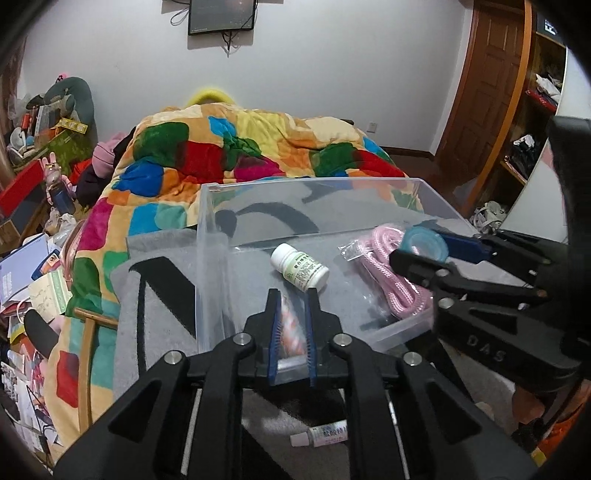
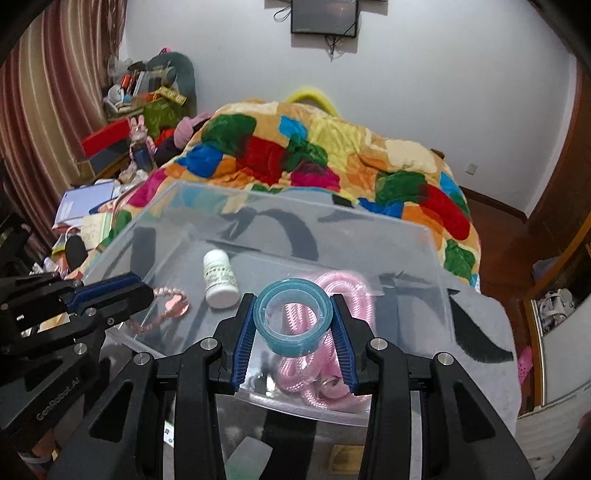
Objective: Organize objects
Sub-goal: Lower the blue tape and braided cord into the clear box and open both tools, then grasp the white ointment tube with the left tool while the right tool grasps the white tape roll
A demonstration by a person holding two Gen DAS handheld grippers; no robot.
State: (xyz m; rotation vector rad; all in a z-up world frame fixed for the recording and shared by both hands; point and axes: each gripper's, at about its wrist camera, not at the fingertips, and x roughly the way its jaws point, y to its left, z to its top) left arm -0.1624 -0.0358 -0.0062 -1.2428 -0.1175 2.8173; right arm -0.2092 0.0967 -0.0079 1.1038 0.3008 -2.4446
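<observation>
The left gripper [image 1: 291, 325] was clamped on a clear packet [image 1: 289, 334] holding a pink-and-white braided item, above the near wall of the clear plastic bin [image 1: 207, 236]. The right gripper [image 2: 293, 321] was closed on a blue-green tape roll [image 2: 293, 317], its pads touching the roll's sides, directly above the bagged pink rope [image 2: 332, 288] in the bin. A white pill bottle [image 1: 300, 266] lay on its side on the bin floor, between the two grippers and just beyond the left fingertips. A small white tube [image 1: 321, 435] lay outside the bin, beneath the left gripper. The bin rested on a gray blanket [image 1: 159, 295] with black markings. Beyond lay a multicolored quilt [image 1: 229, 147], then a white wall with a mounted screen [image 1: 221, 16].
</observation>
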